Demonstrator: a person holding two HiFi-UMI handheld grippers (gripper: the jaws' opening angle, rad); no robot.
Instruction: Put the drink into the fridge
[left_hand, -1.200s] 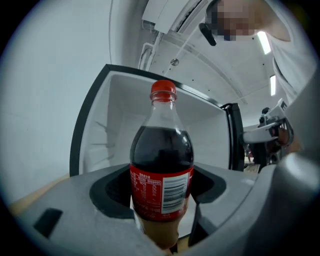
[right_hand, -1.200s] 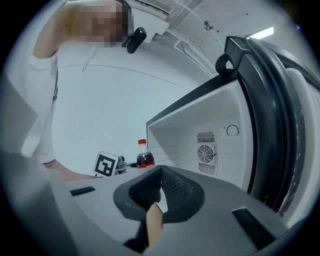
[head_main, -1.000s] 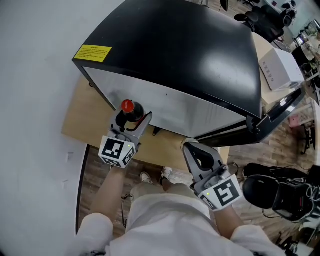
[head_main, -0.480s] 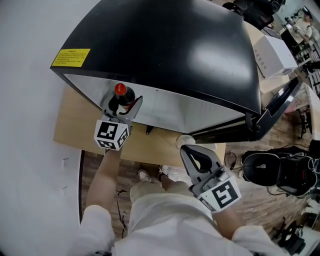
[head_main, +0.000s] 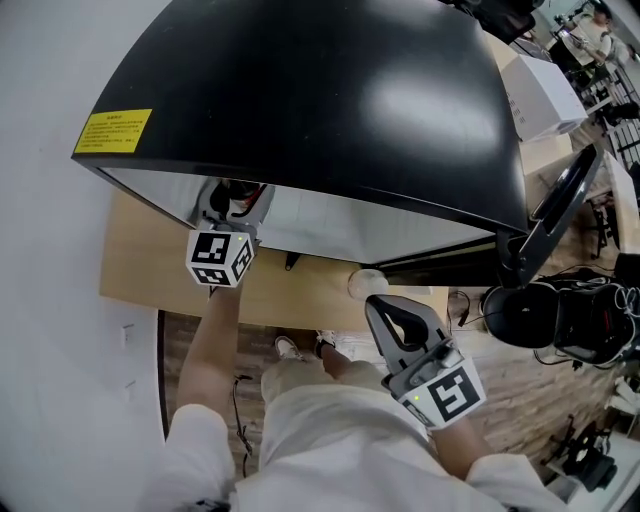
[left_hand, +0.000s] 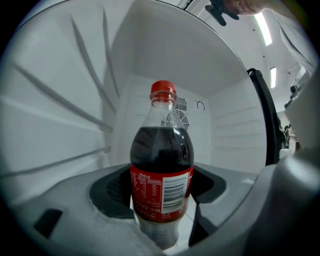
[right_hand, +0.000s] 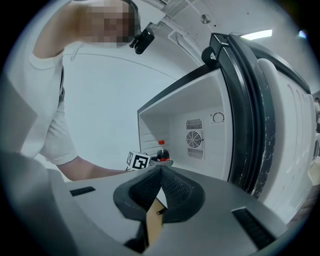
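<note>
Your left hand-held gripper was clamped on the drink bottle, held upright between its jaws just inside the fridge with the back wall straight ahead, while your right hand-held gripper, jaws together and empty, hung well back outside it.

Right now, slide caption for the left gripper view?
Upright cola bottle held in the left gripper inside the white fridge, fan vent behind it.

One bottle, one fridge, two grippers.
</note>
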